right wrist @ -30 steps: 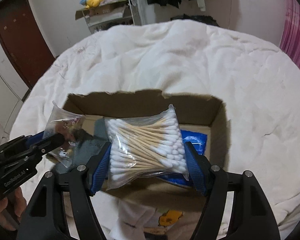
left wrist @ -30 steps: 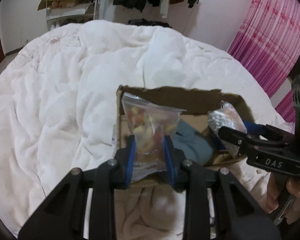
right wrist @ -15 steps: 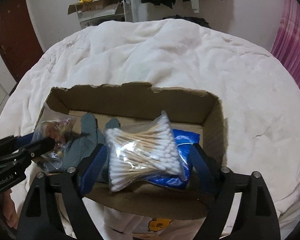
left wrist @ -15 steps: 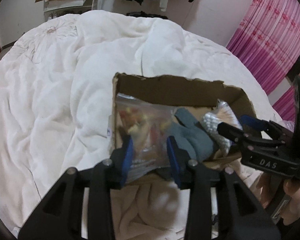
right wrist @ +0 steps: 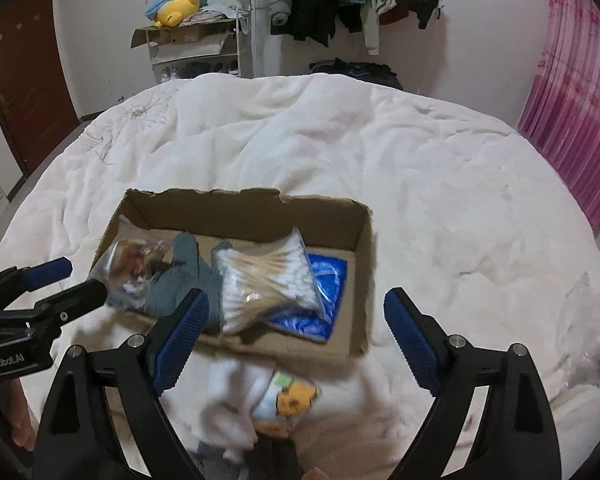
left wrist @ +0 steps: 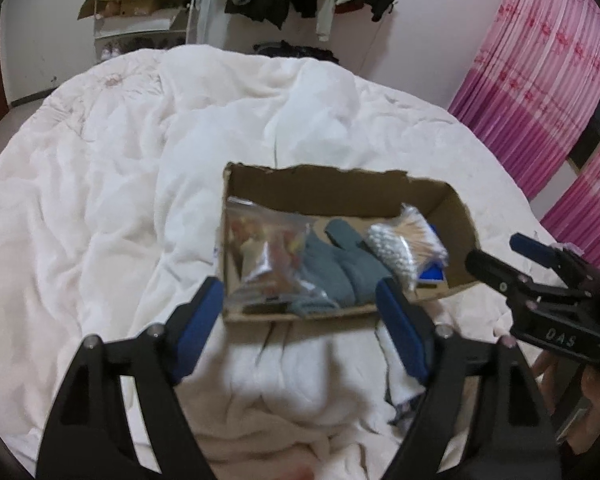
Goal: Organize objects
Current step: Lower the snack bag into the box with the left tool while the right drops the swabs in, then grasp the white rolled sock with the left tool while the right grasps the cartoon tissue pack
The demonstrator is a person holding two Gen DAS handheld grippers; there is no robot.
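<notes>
A cardboard box [right wrist: 364, 236] is seen on a white-quilted bed [right wrist: 440, 184]; a snack bag [left wrist: 266, 248], grey gloves [left wrist: 340, 264] and bagged cotton swabs [right wrist: 268, 280] are held inside; the left tool [left wrist: 300, 316] and right tool [right wrist: 296, 328] are spread wide, gripping nothing.

1. "DAS" in pale capitals stands on the black body of the right hand-held gripper [left wrist: 540, 256], at about 4 o'clock in the left wrist view.
2. "GenRobot.AI" in pale letters stands on the black body of the left hand-held gripper [right wrist: 56, 284], at about 8 o'clock in the right wrist view; its first letter is cut by the frame edge.
3. Print on the bags inside the cardboard box [right wrist: 362, 264] is too blurred to read.
</notes>
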